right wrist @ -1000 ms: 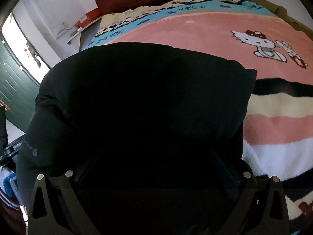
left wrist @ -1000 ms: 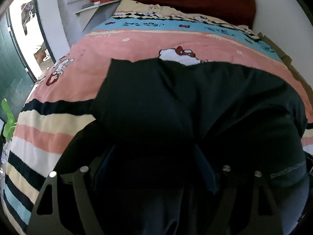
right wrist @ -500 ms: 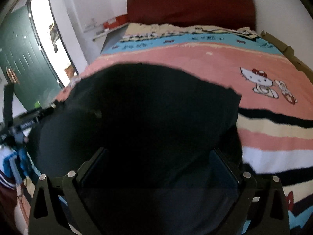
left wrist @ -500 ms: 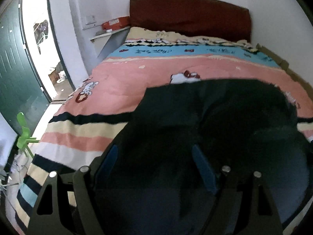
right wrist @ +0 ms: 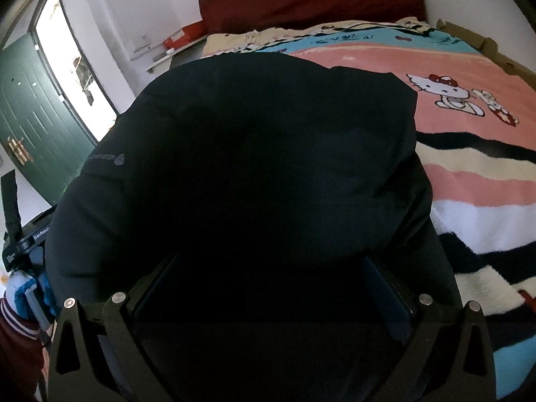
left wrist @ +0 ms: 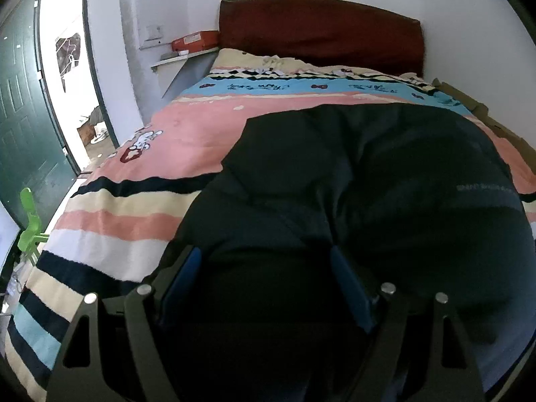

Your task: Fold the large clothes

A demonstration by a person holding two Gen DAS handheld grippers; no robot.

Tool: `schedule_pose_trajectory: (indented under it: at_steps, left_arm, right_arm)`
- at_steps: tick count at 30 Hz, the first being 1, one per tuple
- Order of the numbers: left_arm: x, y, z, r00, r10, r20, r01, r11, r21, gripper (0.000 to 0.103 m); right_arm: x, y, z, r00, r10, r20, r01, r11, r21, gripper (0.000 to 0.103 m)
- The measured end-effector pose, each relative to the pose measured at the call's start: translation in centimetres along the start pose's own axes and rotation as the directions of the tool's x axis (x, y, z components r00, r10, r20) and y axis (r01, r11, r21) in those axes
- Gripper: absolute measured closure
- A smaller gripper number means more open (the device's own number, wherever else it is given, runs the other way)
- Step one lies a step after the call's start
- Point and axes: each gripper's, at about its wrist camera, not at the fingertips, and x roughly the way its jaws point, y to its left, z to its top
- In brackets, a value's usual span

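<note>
A large black garment (left wrist: 368, 181) lies bunched on the striped bed blanket (left wrist: 201, 140); it fills most of the right wrist view (right wrist: 254, 154). My left gripper (left wrist: 264, 268) has its blue-padded fingers spread wide, with black fabric lying between and over them. My right gripper (right wrist: 268, 274) also stands wide, and the garment drapes over and between its fingers. Whether either one pinches the cloth is hidden by the fabric.
A dark red headboard (left wrist: 318, 30) stands at the far end of the bed. A wall shelf with an orange box (left wrist: 194, 40) is at the left. A green door (left wrist: 20, 127) stands open on the left. Cardboard (left wrist: 485, 117) lines the bed's right edge.
Both grippers have lifted and tilted up, showing the headboard and door. The garment's folded bulk has shifted farther up the bed, toward the right in the left wrist view.
</note>
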Motion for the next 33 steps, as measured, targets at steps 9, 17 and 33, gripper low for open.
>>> schedule_pose_trajectory:
  at_steps: [9, 17, 33]
  left_arm:
    - [0.0, -0.4, -0.4, 1.0, 0.008, -0.005, -0.008, 1.0, 0.007, 0.024]
    - [0.0, -0.5, -0.5, 1.0, 0.009, -0.003, -0.009, 1.0, 0.009, 0.024]
    - [3.7, -2.3, 6.2, 0.986, -0.053, -0.16, 0.062, 0.997, 0.052, 0.024]
  right_arm:
    - [0.1, 0.1, -0.2, 1.0, 0.007, -0.002, -0.007, 1.0, 0.004, 0.001]
    - [0.2, -0.1, -0.5, 1.0, 0.015, 0.006, -0.015, 1.0, 0.007, 0.0]
    - [-0.8, 5.9, 7.6, 1.0, 0.007, 0.026, -0.004, 0.994, -0.11, 0.001]
